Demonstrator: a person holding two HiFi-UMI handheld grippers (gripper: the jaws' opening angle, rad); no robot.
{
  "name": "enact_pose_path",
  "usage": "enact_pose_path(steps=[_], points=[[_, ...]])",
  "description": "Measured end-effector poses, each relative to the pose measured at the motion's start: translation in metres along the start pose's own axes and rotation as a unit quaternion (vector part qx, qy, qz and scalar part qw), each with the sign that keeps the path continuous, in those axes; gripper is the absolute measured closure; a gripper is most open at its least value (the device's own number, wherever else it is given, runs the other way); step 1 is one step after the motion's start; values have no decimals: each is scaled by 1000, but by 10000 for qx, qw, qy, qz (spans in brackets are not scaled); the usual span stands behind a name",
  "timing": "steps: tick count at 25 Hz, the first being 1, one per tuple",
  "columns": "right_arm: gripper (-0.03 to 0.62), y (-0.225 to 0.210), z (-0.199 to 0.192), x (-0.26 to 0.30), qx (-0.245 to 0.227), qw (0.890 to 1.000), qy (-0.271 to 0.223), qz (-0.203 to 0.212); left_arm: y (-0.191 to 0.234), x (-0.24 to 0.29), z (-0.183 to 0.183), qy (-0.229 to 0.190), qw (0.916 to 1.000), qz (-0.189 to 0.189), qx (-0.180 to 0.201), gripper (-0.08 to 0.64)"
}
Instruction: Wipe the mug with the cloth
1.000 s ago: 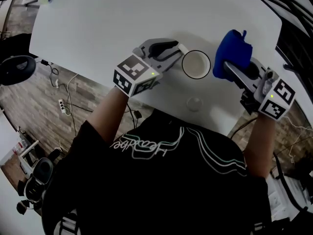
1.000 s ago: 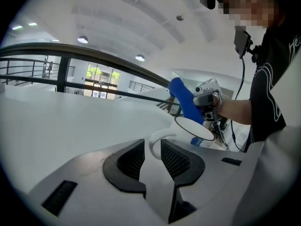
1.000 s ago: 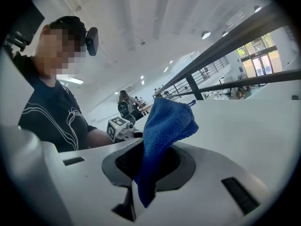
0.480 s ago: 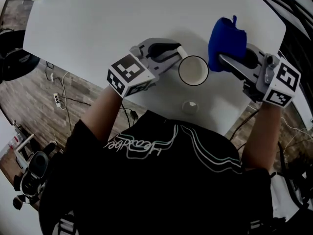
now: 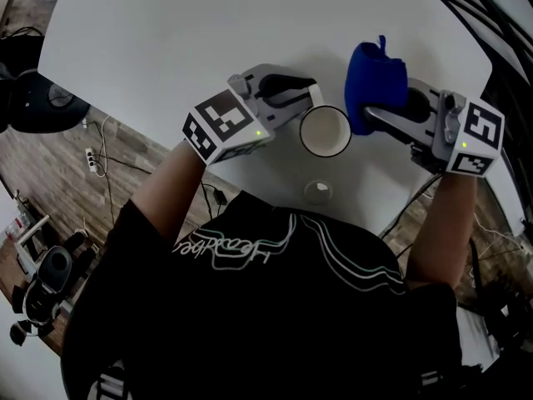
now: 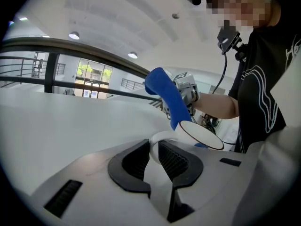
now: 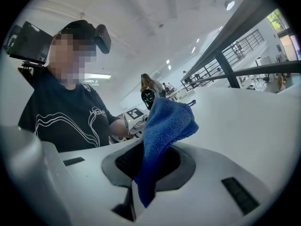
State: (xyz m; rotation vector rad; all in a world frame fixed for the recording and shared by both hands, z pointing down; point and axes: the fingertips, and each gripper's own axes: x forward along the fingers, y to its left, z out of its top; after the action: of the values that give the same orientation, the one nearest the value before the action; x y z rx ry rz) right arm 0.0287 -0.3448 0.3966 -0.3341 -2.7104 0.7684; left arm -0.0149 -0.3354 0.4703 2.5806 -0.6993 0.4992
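Nearest is the person's black T-shirt, with white wavy lines and a line of white lettering across the chest that is too small and skewed to read. Just beyond, a small round whitish object lies on the white table near its front edge.

The left gripper is clamped on the handle of the white mug, its ribbed pads pressed on either side. The mug's mouth faces up, with a thin dark line round the rim. I cannot tell whether it rests on the table.

The right gripper pinches a blue terry cloth, bunched just beside the mug's right rim. Contact cannot be judged.

Left of the table, cables lie on a wood floor.
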Motion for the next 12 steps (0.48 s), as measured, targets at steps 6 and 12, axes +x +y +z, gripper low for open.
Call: enact_pose_path(steps=[6,12], points=[[541,-11,-10,36,217,9987,252,383,14,-10,-11,58,10000,-13,-21,497],[541,-16,-20,37,530,9969,478,336,4,-4,-3,28,10000,54,-63,497]])
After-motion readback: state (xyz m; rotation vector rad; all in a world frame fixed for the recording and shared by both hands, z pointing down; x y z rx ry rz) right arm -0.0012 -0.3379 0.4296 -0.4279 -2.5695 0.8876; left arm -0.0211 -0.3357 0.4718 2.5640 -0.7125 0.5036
